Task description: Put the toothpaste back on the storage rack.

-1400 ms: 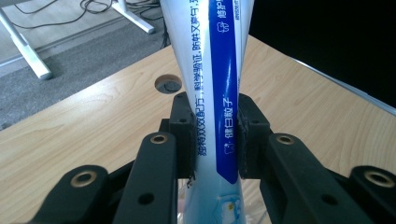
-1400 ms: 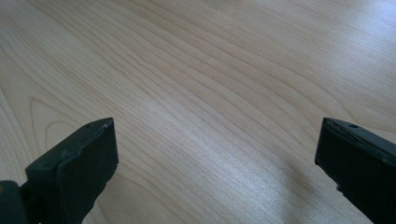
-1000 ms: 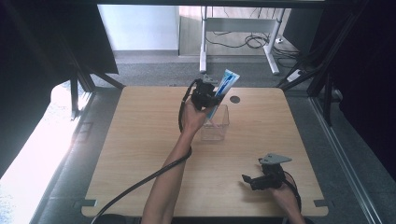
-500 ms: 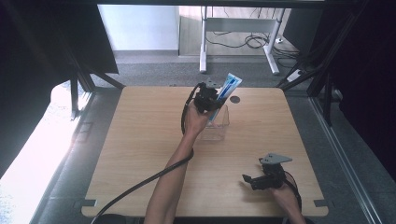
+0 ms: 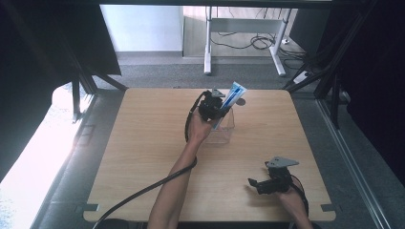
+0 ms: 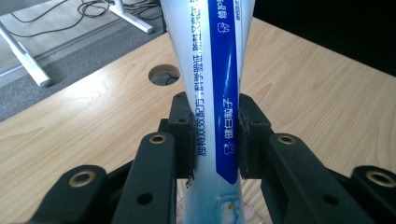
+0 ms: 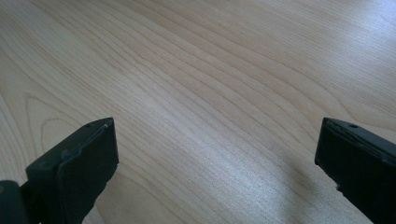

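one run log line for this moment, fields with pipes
left hand-held gripper: shut on tube | tube: tilted over clear box | right hand-held gripper: open, nothing held, above table

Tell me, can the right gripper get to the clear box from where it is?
Probably yes. The right gripper sits open near the table's front edge with bare wood between it and the clear box. But the left gripper, holding a toothpaste tube, crowds the box's top.

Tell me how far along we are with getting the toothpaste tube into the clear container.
Done: the left gripper is clamped on the toothpaste tube. In hand: the tube stands tilted at the clear container, lower end apparently inside. Left: release it. The right gripper waits open above the table.
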`<state>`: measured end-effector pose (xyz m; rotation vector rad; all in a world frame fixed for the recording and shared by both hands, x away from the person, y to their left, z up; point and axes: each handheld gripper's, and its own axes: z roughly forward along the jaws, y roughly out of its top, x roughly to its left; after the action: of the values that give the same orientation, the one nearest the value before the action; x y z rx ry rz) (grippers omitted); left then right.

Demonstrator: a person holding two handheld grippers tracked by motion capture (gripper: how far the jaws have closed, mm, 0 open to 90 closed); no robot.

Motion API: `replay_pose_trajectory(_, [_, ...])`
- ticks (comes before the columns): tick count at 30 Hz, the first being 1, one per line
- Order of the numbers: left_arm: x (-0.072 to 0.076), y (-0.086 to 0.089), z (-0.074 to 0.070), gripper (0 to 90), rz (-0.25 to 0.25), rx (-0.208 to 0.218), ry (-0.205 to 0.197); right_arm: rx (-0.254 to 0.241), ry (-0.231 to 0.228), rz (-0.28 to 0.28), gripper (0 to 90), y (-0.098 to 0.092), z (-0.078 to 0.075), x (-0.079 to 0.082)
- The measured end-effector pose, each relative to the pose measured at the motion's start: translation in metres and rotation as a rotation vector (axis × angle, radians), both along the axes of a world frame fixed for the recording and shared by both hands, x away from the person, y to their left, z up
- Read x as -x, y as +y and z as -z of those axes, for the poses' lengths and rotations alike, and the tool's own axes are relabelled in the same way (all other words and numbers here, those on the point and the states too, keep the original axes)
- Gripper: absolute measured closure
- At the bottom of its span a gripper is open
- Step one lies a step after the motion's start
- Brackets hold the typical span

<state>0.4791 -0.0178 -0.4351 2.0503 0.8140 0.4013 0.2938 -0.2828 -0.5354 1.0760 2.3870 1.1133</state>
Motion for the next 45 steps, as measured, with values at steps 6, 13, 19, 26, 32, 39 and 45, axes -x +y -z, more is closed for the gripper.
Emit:
replay_pose_trajectory(6, [0.002, 0.001, 0.007, 71.4, 0.005, -0.022, 0.004, 0.005, -0.003, -0.001, 0.0, 0.0, 0.0, 0.0])
replay_pose_trajectory(13, [0.003, 0.002, 0.01, 71.1, 0.015, -0.029, 0.008, 0.005, -0.001, -0.002, 0.0, 0.0, 0.0, 0.0])
replay_pose_trajectory(19, [0.006, 0.0, 0.013, 70.7, 0.025, -0.058, 0.008, 0.008, -0.003, -0.002, 0.0, 0.0, 0.0, 0.0])
replay_pose_trajectory(26, [0.008, 0.002, 0.016, 69.9, 0.033, -0.084, 0.023, 0.008, 0.003, -0.005, 0.0, 0.001, 0.001, 0.0])
replay_pose_trajectory(32, [0.011, 0.0, 0.015, 69.6, 0.042, -0.108, 0.029, 0.012, 0.003, -0.008, 0.0, 0.002, 0.001, 0.0])
replay_pose_trajectory(39, [0.015, 0.001, 0.016, 69.0, 0.056, -0.122, 0.034, 0.012, 0.001, -0.01, 0.0, 0.002, 0.001, 0.0])
replay_pose_trajectory(45, [0.017, 0.002, 0.018, 68.3, 0.06, -0.126, 0.058, 0.013, 0.003, -0.01, 0.0, 0.003, 0.001, 0.0])
